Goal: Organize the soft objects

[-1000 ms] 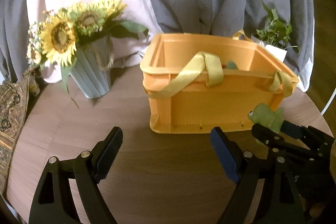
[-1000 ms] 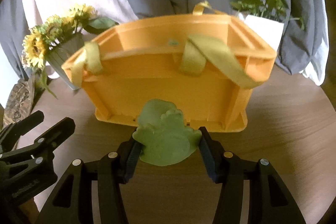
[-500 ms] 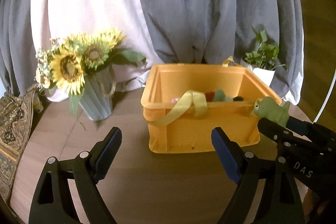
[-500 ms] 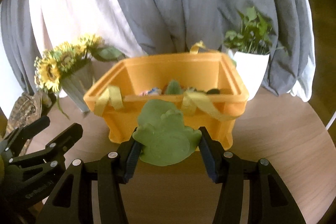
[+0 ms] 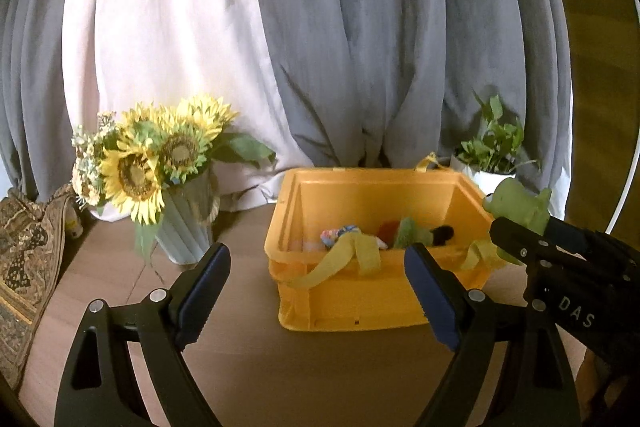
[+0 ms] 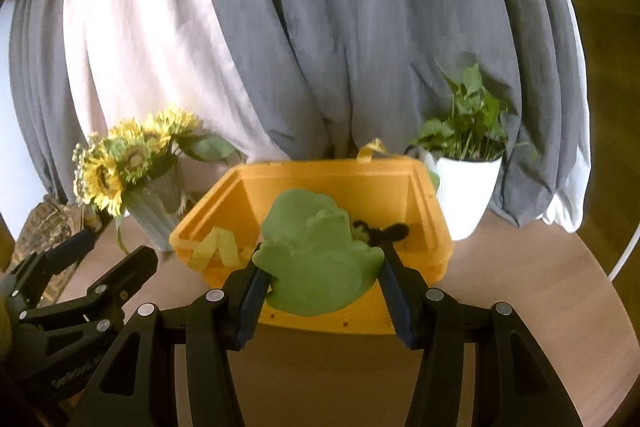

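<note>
My right gripper (image 6: 322,281) is shut on a green soft frog toy (image 6: 316,259) and holds it in the air in front of the orange bin (image 6: 436,227). In the left wrist view the same toy (image 5: 520,207) hovers beside the bin's right wall (image 5: 472,195). The bin (image 5: 340,303) holds several soft toys: a green one (image 5: 408,233), a red one, a dark one and a multicoloured one (image 5: 340,235). Yellow straps (image 5: 352,255) hang over its front rim. My left gripper (image 5: 316,291) is open and empty, above the table in front of the bin.
A vase of sunflowers (image 5: 160,171) stands left of the bin. A white pot with a green plant (image 6: 464,167) stands behind its right corner. A patterned cloth (image 5: 24,259) lies at the far left. Grey and white curtains hang behind the round wooden table (image 5: 280,379).
Both grippers have risen and pulled back from the bin, so its inside now shows. The frog toy has gone up with the right gripper to rim height.
</note>
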